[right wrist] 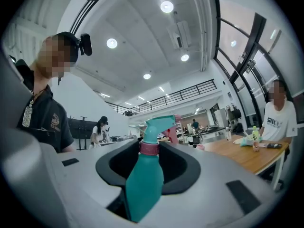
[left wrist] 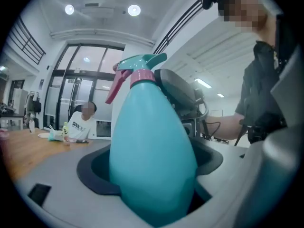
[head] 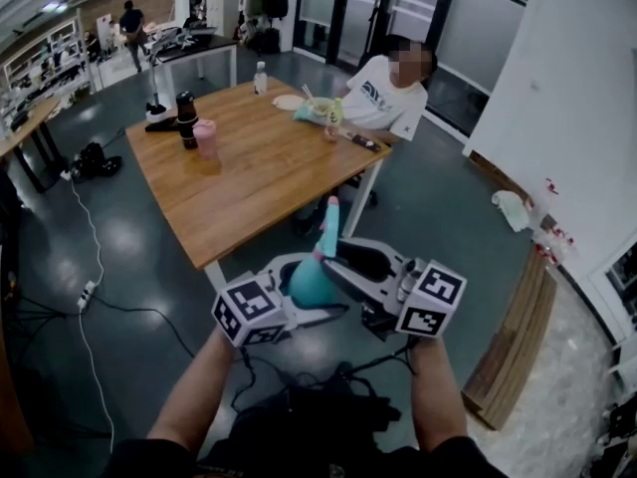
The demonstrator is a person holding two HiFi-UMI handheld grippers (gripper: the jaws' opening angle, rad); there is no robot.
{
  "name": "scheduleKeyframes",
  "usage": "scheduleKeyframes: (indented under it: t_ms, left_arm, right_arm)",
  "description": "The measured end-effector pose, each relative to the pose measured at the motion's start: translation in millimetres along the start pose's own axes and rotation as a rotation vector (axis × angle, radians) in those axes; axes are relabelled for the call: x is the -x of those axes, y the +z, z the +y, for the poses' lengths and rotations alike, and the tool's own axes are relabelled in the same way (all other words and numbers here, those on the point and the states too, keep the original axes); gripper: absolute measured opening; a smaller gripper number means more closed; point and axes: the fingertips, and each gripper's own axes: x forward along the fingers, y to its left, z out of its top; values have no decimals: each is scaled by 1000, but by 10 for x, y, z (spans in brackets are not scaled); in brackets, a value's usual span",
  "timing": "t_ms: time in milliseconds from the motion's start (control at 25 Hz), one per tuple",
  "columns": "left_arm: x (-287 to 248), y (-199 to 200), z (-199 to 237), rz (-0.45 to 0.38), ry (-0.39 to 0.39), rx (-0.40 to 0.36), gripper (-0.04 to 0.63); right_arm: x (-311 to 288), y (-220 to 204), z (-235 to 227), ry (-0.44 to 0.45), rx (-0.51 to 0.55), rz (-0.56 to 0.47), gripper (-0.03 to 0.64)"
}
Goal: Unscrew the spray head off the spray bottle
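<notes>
Left claw (head: pixel 291 302) clenched round the fat teal belly of the spray bottle (head: pixel 311 282), which a person holds up in mid-air before the body, over the grey floor (head: pixel 129 257). The right claw (right wrist: pixel 148 175) reaches in from the other side, jaws apart around the bottle's narrow neck. A gap shows on either side of the pink collar (right wrist: pixel 148 147), so it looks released rather than gripping.

The spray head (right wrist: pixel 159 123) is still seated square on that collar, with no lift to be seen, so the unscrewing appears to lie wholly ahead. By this reading the right claw has yet to close on the head, turn it against the left's hold and draw it clear.

The bottle stands nearly upright, its long axis running top to bottom with a slight lean, head uppermost. Nozzle and pink trigger (left wrist: pixel 114 87) point away from the holder, toward a wooden worktop (head: pixel 249 167) beyond, where a seated person (head: pixel 383 93) sits at the far corner.
</notes>
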Motion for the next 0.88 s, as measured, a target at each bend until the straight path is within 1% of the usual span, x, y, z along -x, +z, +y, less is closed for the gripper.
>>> scheduleKeyframes:
  t_ms: [80,160,240,320,400,480,600,720,880]
  left_arm:
    - [-6,12,-3,-5,6,-2,433]
    - [-10,7,72,-7,50,-1,433]
    - [-3,-18,180,-6,113,2,433]
    - [11,-58,308,7,192,-1,433]
    - [23,-74,422,23,270,-8,433]
    - [28,-78,488,30,325,-8,433]
    - [31,-80,561,30,376,-15,433]
    - [44,-117,626,50,430,-12,433]
    - [26,-144,650,85,485,-42,433]
  right_arm:
    - [16,16,1,-8,-6,-11,144]
    - [10,21,-39,-46,-5,-17,144]
    - [15,20,-80,-78,-11,-29,144]
    - [30,33,-107,-110,-23,-45,144]
    - [32,43,-132,-165,-14,-40,144]
    - [2,31,-153,-233,18,-22,144]
    - [-72,6,-184,-304,39,-12,144]
    - [-129,-25,-248,-351,14,-2,144]
    - [-153,-47,-298,-402,-11,8,144]
